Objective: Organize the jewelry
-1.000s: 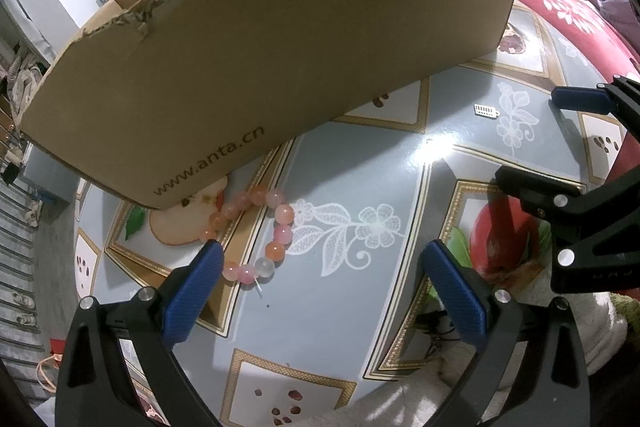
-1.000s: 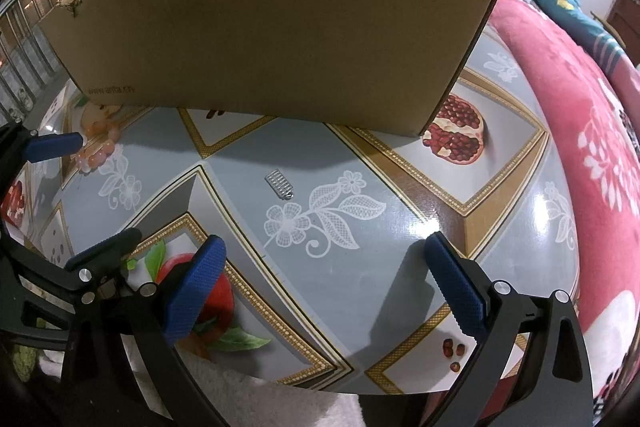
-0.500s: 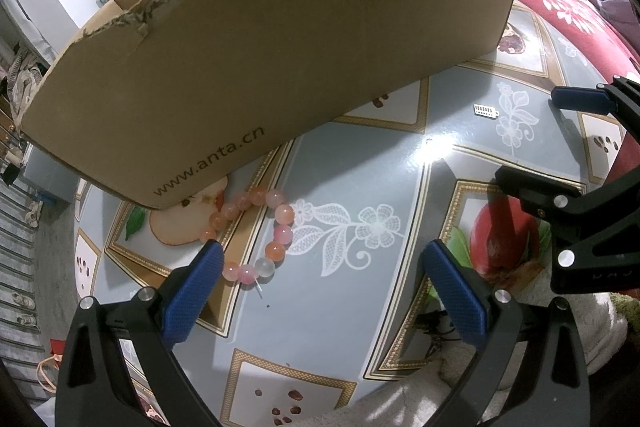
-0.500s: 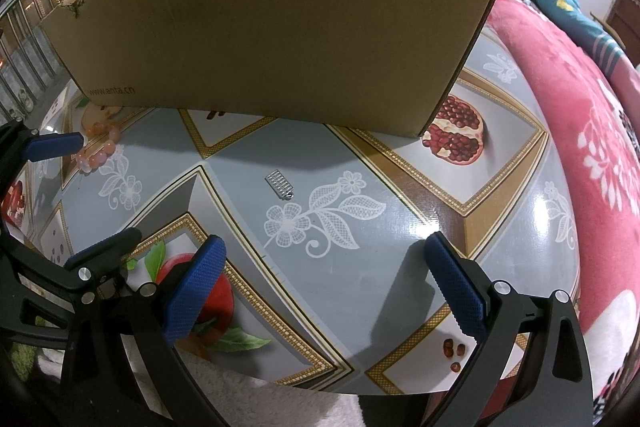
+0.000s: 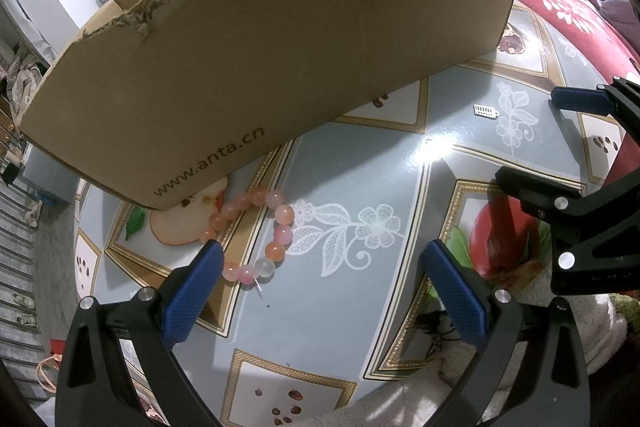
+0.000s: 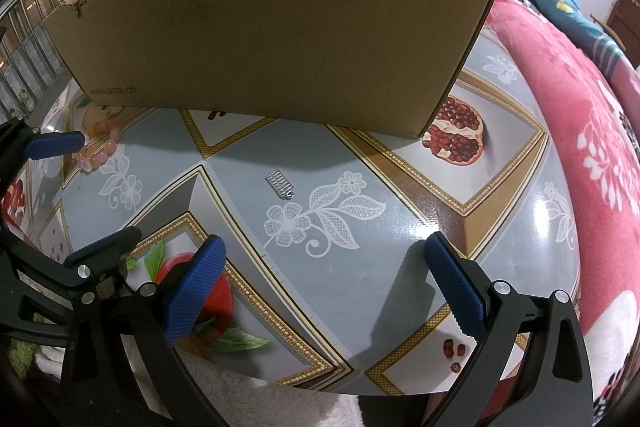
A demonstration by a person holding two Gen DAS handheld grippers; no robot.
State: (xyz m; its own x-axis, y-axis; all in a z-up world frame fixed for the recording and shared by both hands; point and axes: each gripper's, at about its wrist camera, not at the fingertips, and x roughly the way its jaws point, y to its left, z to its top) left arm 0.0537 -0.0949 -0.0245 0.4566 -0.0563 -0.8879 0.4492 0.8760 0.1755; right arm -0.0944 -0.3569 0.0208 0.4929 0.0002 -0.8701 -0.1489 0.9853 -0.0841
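From the left wrist camera, the left claw (image 5: 320,271) hangs low over the desk (image 5: 360,307) with its two blue-padded fingers spread wide apart and nothing between them. A bracelet of pink and orange beads (image 5: 256,231) lies in a loop on the glossy patterned desk cover, just ahead of the left-hand finger, whose tip overlaps the near part of the loop in this view; whether it touches the beads cannot be told. The far side of the loop reaches the bottom edge of a large cardboard box (image 5: 280,47) that stands on the desk and fills the far half of the view, its top edge torn. Far to the right, on bare desk, lies a small silver pendant (image 5: 485,110), flat and well apart from the bracelet. The right claw (image 5: 540,139) enters from the right edge, also spread open.

From the right wrist camera, the right claw (image 6: 324,275) is held over the near part of the desk (image 6: 360,267), fingers wide apart and empty. The silver pendant (image 6: 280,183) lies flat ahead of it, between the claw and the cardboard box (image 6: 280,27), near a white lace flower print. The bead bracelet (image 6: 100,147) shows at the far left, beside the box's near left corner, with the left claw (image 6: 80,195) open just beside it. A pink flowered blanket (image 6: 580,147) runs along the right.
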